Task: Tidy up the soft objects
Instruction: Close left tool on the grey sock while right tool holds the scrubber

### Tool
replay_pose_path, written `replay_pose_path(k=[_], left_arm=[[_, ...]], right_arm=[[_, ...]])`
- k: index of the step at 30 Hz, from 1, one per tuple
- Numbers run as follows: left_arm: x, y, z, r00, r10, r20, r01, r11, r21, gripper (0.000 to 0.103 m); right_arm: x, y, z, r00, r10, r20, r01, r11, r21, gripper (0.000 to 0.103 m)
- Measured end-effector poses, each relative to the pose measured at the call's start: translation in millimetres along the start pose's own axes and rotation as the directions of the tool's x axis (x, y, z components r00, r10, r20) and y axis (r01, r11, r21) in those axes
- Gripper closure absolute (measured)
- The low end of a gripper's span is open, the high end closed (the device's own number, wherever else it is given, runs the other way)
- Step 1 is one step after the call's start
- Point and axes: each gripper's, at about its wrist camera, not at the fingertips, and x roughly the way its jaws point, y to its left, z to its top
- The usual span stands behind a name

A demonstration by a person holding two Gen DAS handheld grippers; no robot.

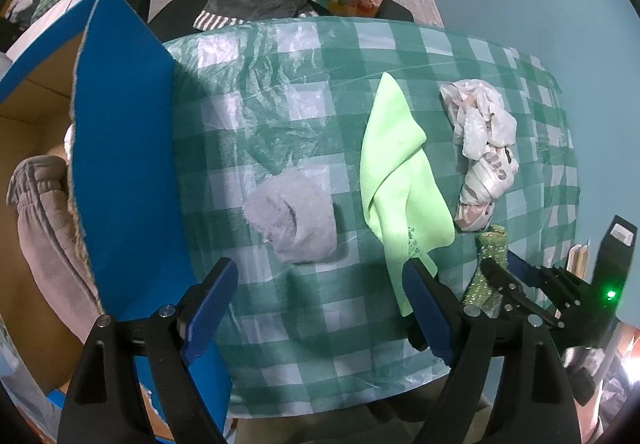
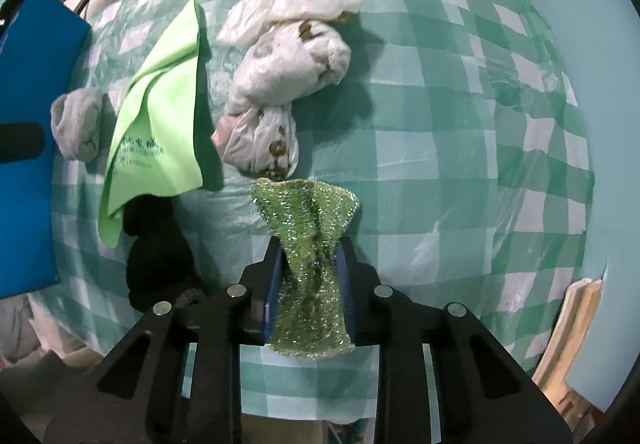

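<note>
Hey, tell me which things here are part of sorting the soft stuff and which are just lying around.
Part of the job:
- sparkly green scrubber, pinched in the right gripper
- lime cloth
- grey sock
- knotted plastic bags
- blue-flapped box, probably the bin
- left gripper, open

Just lying about:
- checked tablecloth
- wooden slats

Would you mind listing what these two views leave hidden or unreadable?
- Box contents: left wrist view, blue flap blocks most of the inside.
- Green cloth print: right wrist view, too small to read.
- Scrubber middle: right wrist view, pinched inside the right hand-held gripper.
- Bag contents: knotted shut, both views.
</note>
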Motion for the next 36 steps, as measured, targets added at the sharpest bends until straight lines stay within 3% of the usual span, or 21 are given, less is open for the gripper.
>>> replay_pose_path(k=[15, 22, 23, 28, 33, 36], left_arm=[[41, 9, 21, 0.997, 0.038, -0.065, -0.043, 0.996, -0.084, 0.017], [48, 5, 26, 0.998, 0.041, -0.049, -0.044, 0.997, -0.063, 0.018], [49, 3, 26, 0.998, 0.040, -0.043, -0.043, 0.998, -0.052, 0.020], [61, 4, 26, 0.997, 0.055, -0.062, -0.058, 0.997, -0.043, 0.054], [63, 4, 24, 0.997, 0.049, -0.056, -0.051, 0.998, -0.031, 0.073], [61, 3, 23, 0.998, 0.054, -0.043, -0.054, 0.998, -0.019, 0.076]], right_arm=[[-30, -30, 35, 0.998, 0.046, 0.048, -0.046, 0.999, -0.006, 0.081], [-40, -38, 41, 0.996, 0.057, 0.066, -0.056, 0.998, -0.017, 0.081], [-41, -35, 39, 0.996, 0.057, 0.070, -0.056, 0.998, -0.016, 0.081], [-49, -39, 39, 0.994, 0.063, 0.088, -0.062, 0.998, -0.018, 0.081], [-52, -39, 39, 0.992, 0.067, 0.103, -0.065, 0.998, -0.018, 0.081], [-55, -38, 40, 0.991, 0.074, 0.109, -0.073, 0.997, -0.021, 0.081]])
